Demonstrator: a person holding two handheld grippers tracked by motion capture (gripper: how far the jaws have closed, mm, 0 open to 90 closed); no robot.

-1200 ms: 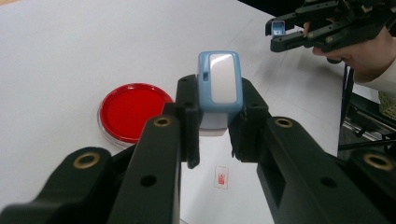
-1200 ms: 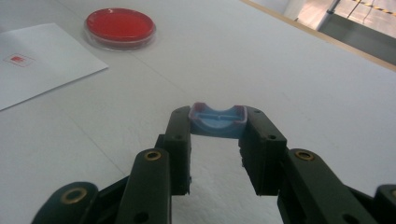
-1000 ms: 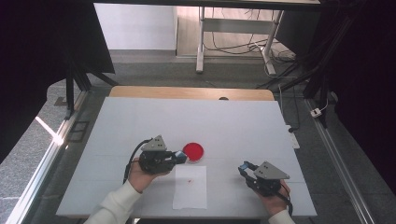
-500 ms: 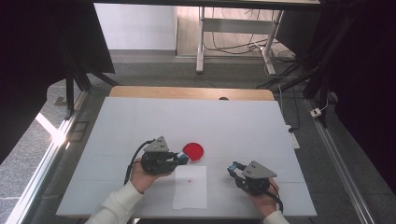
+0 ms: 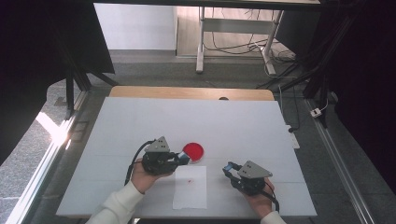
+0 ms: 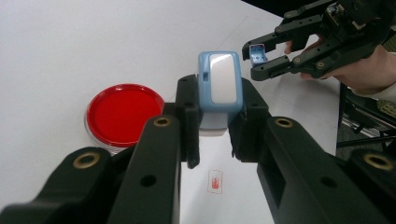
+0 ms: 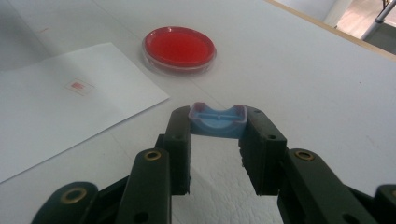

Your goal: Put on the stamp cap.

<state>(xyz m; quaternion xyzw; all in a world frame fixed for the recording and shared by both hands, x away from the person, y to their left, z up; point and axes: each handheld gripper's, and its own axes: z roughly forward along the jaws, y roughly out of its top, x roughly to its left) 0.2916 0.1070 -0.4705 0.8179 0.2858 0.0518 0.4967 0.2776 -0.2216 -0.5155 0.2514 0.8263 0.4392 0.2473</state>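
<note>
A blue stamp [image 6: 220, 91] is being gripped between the closed jaws of the left gripper [image 6: 217, 126], its long axis running along the jaws and its white-faced end pointing away toward the right gripper [image 6: 261, 58]. It is being held above the sheet of paper [image 5: 190, 186], just beside the red ink pad [image 5: 193, 150]. A small red imprint [image 6: 215, 180] is being shown on the paper below. The stamp's blue cap [image 7: 217, 120] is being pinched crosswise at the tips of the right gripper [image 7: 217, 128], over the white table [image 5: 233, 121].
</note>
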